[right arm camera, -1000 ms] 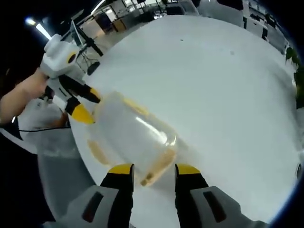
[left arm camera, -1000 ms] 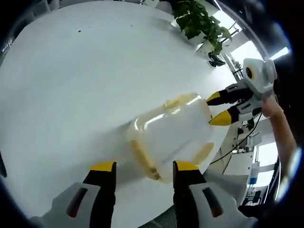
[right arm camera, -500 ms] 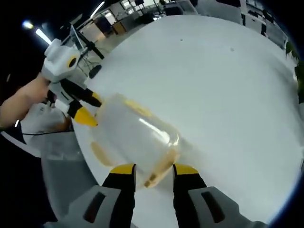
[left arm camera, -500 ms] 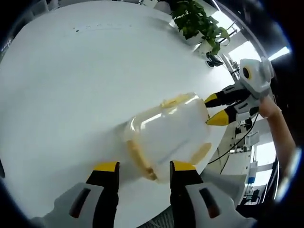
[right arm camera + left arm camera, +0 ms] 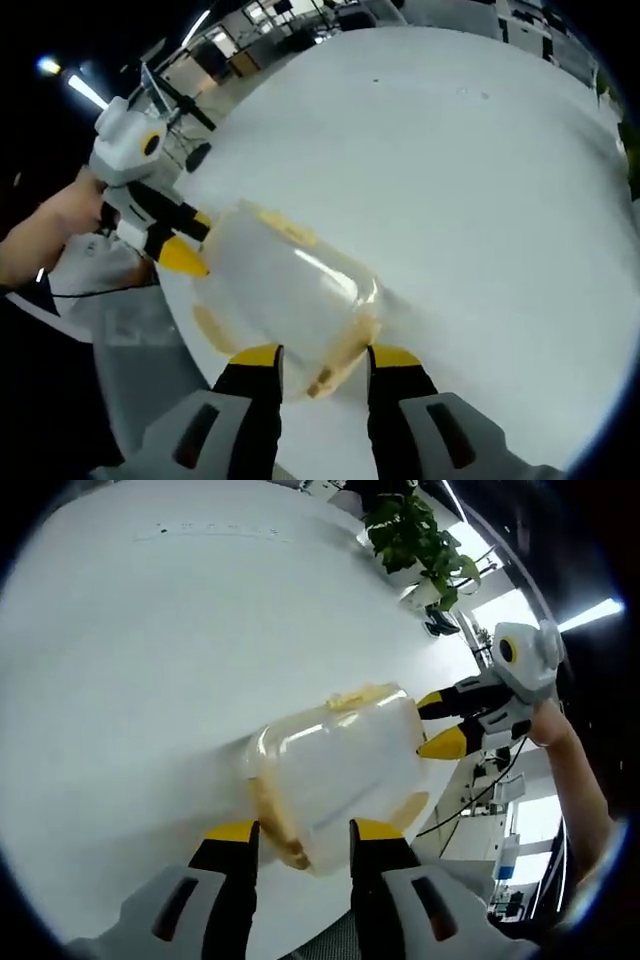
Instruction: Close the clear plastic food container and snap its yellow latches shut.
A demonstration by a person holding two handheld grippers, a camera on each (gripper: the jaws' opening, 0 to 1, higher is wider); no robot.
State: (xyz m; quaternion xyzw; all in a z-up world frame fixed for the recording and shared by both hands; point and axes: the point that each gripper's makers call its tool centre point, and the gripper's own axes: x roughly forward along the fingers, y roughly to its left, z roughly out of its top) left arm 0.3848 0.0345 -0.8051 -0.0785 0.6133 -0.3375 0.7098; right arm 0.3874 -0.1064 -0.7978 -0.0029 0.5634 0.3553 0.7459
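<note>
1. Both tools have crept in on the container (image 5: 335, 770) over the last second; its short ends now sit between their tips.
2. Left tool (image 5: 298, 830): jaws apart around the near end latch (image 5: 272, 820), not clamped. Right tool (image 5: 322, 352): same on the opposite end.
3. Container's lying on the white counter (image 5: 150, 630), lid looks on, so I'd guess latch-snapping is next.

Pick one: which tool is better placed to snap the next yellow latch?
Toss-up, leaning left. The left tool straddles a yellow latch on the container end, jaws open. The right tool stands likewise at the opposite latch.
</note>
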